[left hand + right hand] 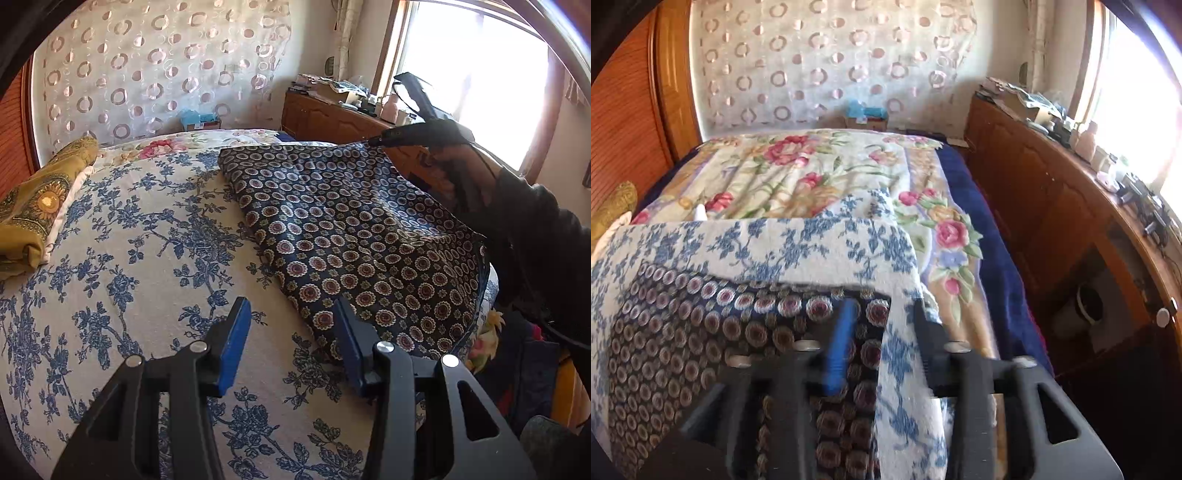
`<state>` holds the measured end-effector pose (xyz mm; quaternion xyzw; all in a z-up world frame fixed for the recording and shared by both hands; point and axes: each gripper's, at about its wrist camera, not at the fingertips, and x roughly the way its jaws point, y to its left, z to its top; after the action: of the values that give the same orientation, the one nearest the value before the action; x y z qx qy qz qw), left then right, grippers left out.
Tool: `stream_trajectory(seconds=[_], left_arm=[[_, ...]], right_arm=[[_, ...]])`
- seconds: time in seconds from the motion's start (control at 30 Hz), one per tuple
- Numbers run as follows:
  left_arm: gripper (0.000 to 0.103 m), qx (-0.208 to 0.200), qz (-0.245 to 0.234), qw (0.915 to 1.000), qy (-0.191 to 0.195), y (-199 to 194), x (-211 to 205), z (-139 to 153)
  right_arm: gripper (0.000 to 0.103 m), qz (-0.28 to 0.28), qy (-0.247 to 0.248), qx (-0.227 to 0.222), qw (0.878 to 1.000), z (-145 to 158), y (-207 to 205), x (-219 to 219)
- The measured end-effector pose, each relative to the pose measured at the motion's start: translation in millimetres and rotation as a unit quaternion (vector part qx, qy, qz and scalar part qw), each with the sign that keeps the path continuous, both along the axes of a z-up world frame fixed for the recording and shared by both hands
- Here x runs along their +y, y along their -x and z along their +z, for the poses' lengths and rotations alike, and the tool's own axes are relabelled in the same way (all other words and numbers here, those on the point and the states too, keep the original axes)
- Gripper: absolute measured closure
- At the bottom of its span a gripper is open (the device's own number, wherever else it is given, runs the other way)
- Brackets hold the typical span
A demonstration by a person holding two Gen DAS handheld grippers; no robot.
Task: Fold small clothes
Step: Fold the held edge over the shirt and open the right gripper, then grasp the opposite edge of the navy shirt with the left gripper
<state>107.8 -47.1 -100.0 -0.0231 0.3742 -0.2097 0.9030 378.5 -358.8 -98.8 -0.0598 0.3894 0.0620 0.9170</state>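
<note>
Blue pads of the left gripper stand partly apart with nothing between them. They point down at the bed cover, and the right-hand pad sits at the near edge of the cloth. That dark, medallion-printed cloth lies spread on the cover, ahead and to the right of this gripper. Its long axis runs from the near corner by the pads away towards the window side. Its left edge slants off to a far-left corner lying flat on the cover. The right gripper is at the far-right corner, where the fabric seems to rise a little to meet the tip, with the person's dark sleeve behind it. In its own blurred view, the right gripper has its fingers apart. The cloth lies under and to the left of them, and a strip of the cover's blue-and-white print runs down between them. No pad appears to press on the cloth, so I judge it is not gripped, though the blur leaves some doubt. The fold likely turns on this split: the left gripper is nearer the near edge and the right nearer the far corner. A small shift right and forward would put the left gripper over the hem.
</note>
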Motion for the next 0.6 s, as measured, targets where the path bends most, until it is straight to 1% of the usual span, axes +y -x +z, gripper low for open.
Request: stream_trajectory(seconds=[0.1, 0.23, 0.37, 0.47, 0.6], left_arm=[[0.058, 0.000, -0.004, 1.0000, -0.001, 1, -4, 0], [0.058, 0.002, -0.012, 0.9999, -0.001, 1, -9, 0], [0.058, 0.012, -0.021, 0.9997, 0.001, -1, -13, -3], [0.058, 0.022, -0.027, 0.9994, -0.003, -2, -16, -6], [0.058, 0.028, -0.036, 0.9989, -0.007, 3, -20, -8]], right_arm=[[0.064, 0.019, 0.004, 0.001, 1.000, -2, 30, -4], [0.065, 0.049, 0.001, 0.000, 0.999, -13, 102, -10], [0.065, 0.059, 0.003, 0.006, 0.998, -29, 162, -14], [0.065, 0.061, -0.012, 0.012, 0.998, -37, 187, -17], [0.065, 0.056, 0.012, 0.007, 0.998, -43, 208, -14]])
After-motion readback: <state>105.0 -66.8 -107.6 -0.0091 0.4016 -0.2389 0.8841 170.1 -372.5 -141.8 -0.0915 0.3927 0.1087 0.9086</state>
